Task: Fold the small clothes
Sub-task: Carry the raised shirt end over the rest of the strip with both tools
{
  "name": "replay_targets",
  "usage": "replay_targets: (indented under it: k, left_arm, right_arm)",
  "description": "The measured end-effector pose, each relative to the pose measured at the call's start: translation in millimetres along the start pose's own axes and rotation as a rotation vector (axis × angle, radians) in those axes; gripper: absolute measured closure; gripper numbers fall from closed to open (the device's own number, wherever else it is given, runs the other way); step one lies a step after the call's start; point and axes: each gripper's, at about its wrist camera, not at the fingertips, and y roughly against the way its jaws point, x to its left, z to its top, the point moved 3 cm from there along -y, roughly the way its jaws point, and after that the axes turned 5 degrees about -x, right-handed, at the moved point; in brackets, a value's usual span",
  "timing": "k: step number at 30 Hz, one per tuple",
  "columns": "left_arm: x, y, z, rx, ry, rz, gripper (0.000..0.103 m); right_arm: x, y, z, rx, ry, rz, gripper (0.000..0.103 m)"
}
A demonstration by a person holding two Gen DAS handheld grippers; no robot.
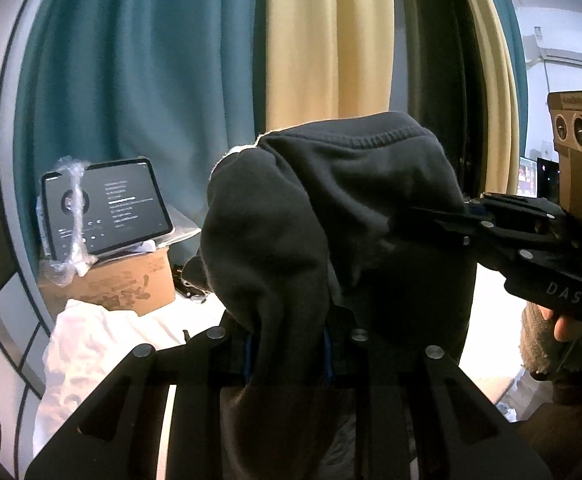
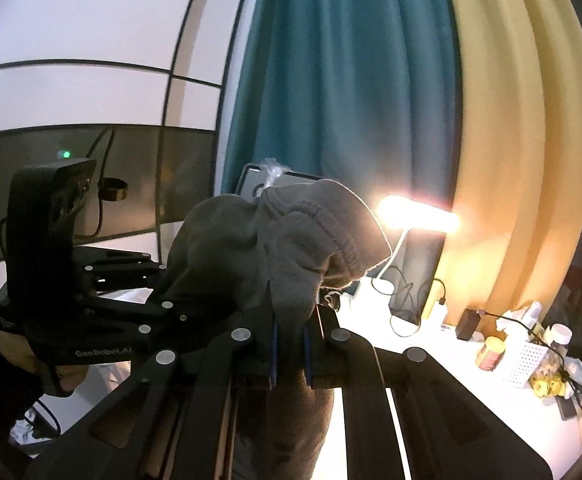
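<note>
A dark grey garment (image 1: 331, 216) with a ribbed hem hangs in the air in front of both cameras, bunched and draped over the fingers. My left gripper (image 1: 289, 354) is shut on one fold of it, the cloth pinched between the blue pads. From the right of the left wrist view my right gripper (image 1: 447, 220) bites into the garment's side. In the right wrist view the right gripper (image 2: 291, 344) is shut on the grey garment (image 2: 275, 248), and the left gripper (image 2: 159, 280), held by a hand, grips the cloth from the left.
A tablet (image 1: 107, 204) leans on a cardboard box (image 1: 107, 284) at the left, with crumpled white cloth (image 1: 91, 348) in front. At the right, a lit desk lamp (image 2: 415, 216), cables, a white basket (image 2: 527, 360) and jars stand on the white table (image 2: 471, 396). Teal and cream curtains hang behind.
</note>
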Motion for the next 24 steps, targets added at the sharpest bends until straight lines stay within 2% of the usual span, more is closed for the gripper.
replay_targets:
  k: [12, 24]
  left_arm:
    - [-3, -52, -1, 0.088, 0.005, -0.008, 0.080]
    - [7, -103, -17, 0.196, 0.033, 0.022, 0.080]
  right_arm:
    - [-46, -33, -27, 0.057, -0.092, -0.030, 0.093]
    - [-82, -84, -58, 0.133, -0.164, -0.003, 0.093]
